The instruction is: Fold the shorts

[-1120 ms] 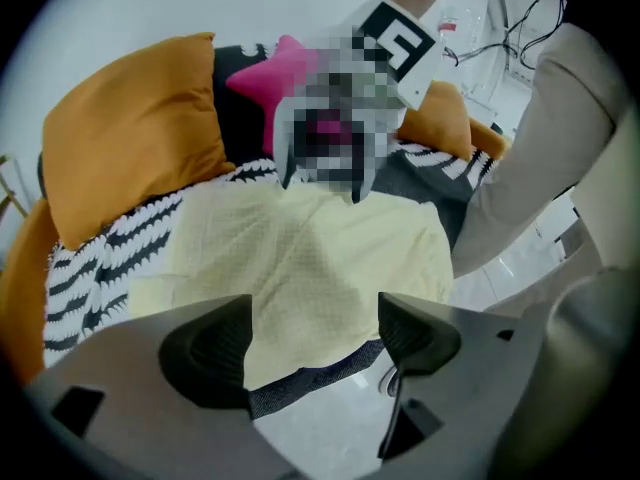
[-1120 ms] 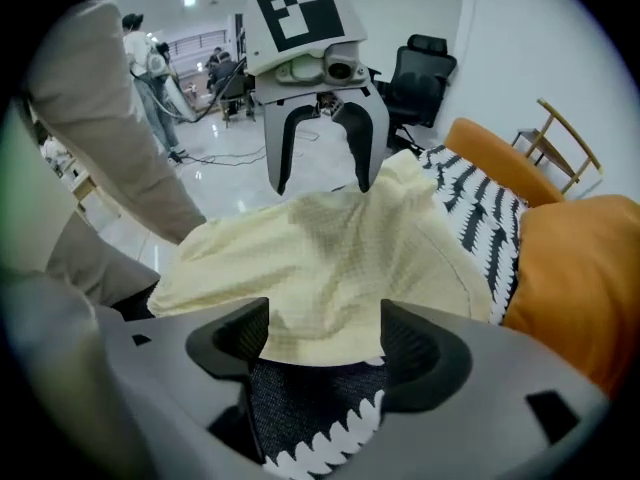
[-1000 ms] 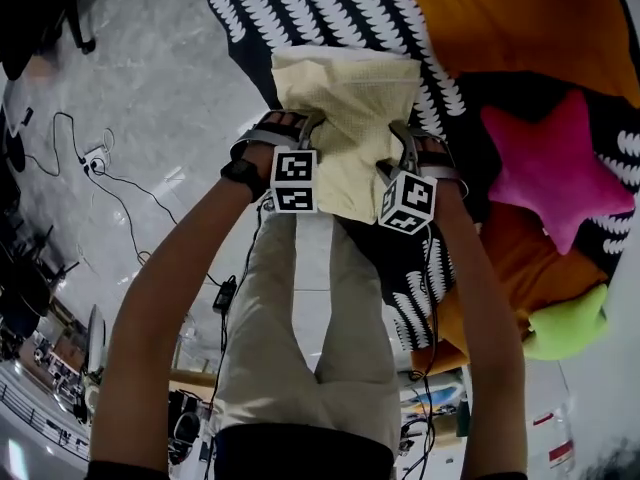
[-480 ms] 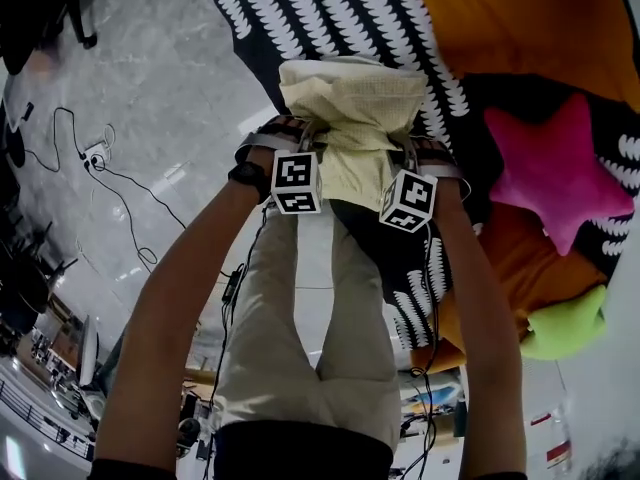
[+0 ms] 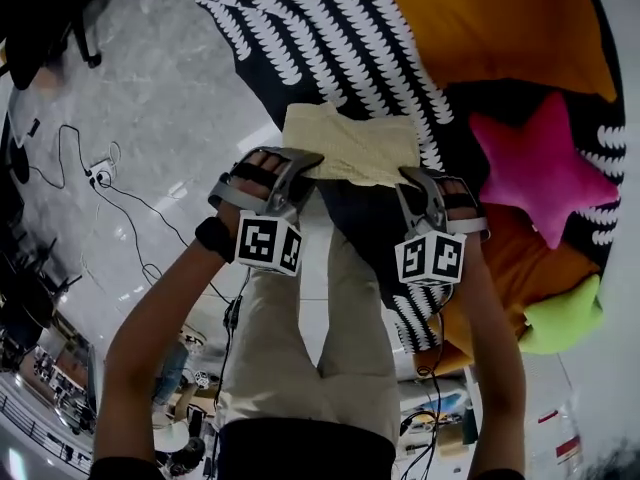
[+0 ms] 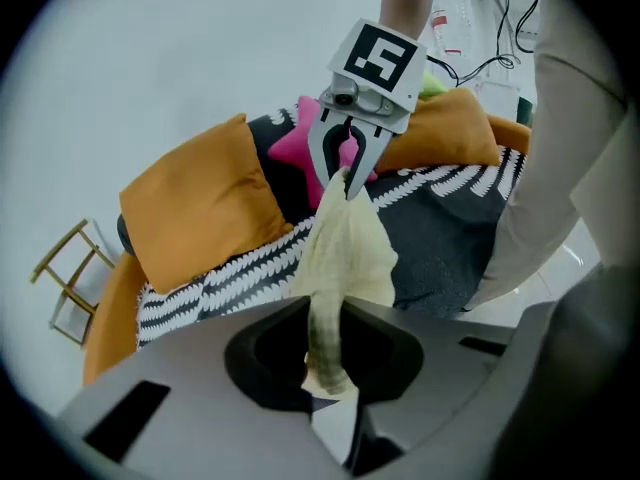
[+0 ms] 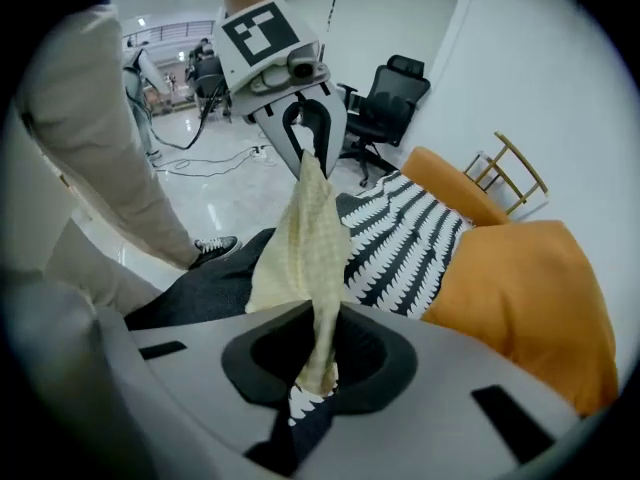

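The pale yellow shorts point(image 5: 352, 148) hang stretched between both grippers above the black-and-white cover point(image 5: 330, 38). My left gripper point(image 5: 300, 171) is shut on their left edge, and its jaws have just been closing with the cloth between them. The right gripper point(image 5: 410, 183) is shut on the right edge, its jaws likewise just closing on cloth. In the left gripper view the shorts point(image 6: 345, 253) run from my own jaws point(image 6: 325, 378) up to the right gripper point(image 6: 345, 173). From the right gripper view the shorts point(image 7: 300, 238) span from its jaws point(image 7: 315, 378) to the left gripper point(image 7: 305, 153).
On the cover lie an orange cushion point(image 5: 490, 18), a pink star pillow point(image 5: 545, 168) and a green pillow point(image 5: 560, 318). The person's legs point(image 5: 300, 338) stand at the cover's near edge. Cables point(image 5: 130, 198) trail over the floor at left. An office chair point(image 7: 385, 98) stands beyond.
Both grippers have shut on the shorts' near edge and risen toward the camera. The shorts, bunched on the cover before, now hang taut between them.
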Tool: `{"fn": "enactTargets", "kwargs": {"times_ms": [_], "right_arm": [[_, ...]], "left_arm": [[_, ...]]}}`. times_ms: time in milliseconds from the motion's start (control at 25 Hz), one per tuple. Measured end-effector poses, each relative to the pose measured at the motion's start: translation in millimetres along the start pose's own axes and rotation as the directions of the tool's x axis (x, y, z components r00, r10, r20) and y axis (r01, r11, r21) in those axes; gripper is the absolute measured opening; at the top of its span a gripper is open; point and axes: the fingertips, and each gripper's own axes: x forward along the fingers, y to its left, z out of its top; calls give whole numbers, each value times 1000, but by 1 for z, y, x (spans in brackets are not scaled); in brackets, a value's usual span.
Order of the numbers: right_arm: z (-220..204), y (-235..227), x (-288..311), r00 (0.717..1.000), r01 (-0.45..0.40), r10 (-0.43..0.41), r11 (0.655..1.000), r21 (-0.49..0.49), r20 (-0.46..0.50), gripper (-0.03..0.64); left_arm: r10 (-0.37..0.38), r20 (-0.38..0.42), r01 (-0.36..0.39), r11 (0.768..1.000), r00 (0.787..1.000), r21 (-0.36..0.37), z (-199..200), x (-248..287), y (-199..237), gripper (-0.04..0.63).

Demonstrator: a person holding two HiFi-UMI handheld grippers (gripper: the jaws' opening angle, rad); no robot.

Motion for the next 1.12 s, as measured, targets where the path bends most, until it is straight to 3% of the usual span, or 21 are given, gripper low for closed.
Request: {"fn": "enactTargets", "kwargs": {"times_ms": [160, 400, 560, 640, 760, 880, 1000, 1120], "right_arm": [[1, -22, -20, 1000, 10, -11, 997, 76, 18, 52], [5, -71, -18, 997, 78, -78, 997, -16, 14, 52], [7, -127, -30, 973, 227, -227, 974, -12, 37, 52], [1, -146, -34, 954, 298, -298, 955, 2, 39, 52], [-14, -141, -3, 913, 407, -406, 912, -43, 32, 54], [-36, -94, 39, 903, 422, -429, 893, -155, -14, 58], [-57, -28, 62, 947, 297, -314, 936, -189, -66, 61], [-71, 22, 70, 973, 190, -203, 974, -122, -110, 90]], "left_arm": [[-45, -13, 45, 999, 999, 22, 11, -7, 15, 52], [-26, -68, 31, 997, 997, 72, 14, 2, 63, 54], [145, -15, -142, 983, 989, 118, 42, -2, 120, 59], [244, 29, -246, 957, 969, 153, 55, 0, 139, 67], [341, 26, -341, 924, 940, 173, 32, 34, 131, 71], [289, -43, -274, 939, 956, 209, -6, 78, 80, 72], [177, -110, -145, 957, 978, 251, -28, 96, 17, 84], [97, -148, -65, 976, 984, 206, -42, 92, -27, 131]]}}
